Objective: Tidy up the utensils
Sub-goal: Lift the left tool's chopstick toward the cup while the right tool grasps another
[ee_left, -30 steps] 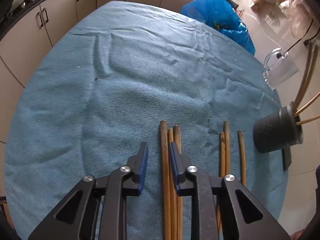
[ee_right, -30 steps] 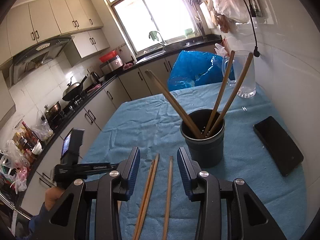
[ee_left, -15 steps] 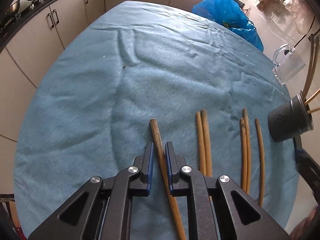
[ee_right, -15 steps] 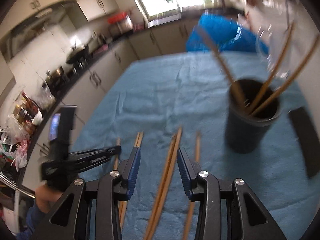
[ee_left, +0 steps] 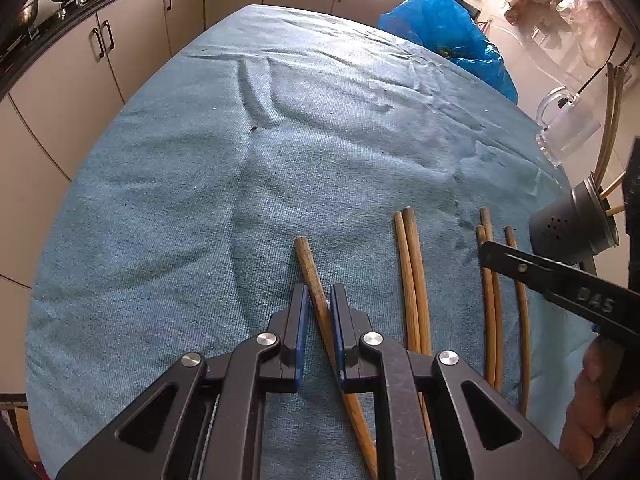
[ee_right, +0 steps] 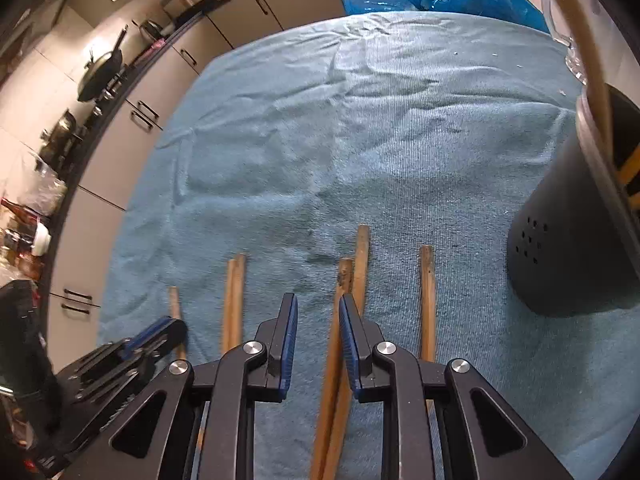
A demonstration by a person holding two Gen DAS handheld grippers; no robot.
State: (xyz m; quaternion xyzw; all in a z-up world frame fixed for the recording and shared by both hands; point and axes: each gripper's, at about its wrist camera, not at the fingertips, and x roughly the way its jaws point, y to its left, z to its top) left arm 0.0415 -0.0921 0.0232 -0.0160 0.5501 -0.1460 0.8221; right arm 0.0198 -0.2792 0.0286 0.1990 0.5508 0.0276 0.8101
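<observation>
Chopstick (ee_left: 314, 280) pinched in left gripper (ee_left: 319, 312), lifted clear for the holder (ee_left: 572, 228). Right gripper (ee_right: 318, 324) jaws have just been closing, still spread, one beside a pair (ee_right: 348, 280), none gripped.

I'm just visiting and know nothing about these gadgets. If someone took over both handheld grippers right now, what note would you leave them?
Left gripper: shut on one brown wooden chopstick over the blue towel-like cloth.
Right gripper: open. Its jaws have just been closing around a pair of wooden chopsticks, but the pads are not pressing yet.
Done: some standing chopsticks are already in the dark grey perforated holder.
Left to do: six loose chopsticks, counting the gripped one, probably go into that holder.
</observation>
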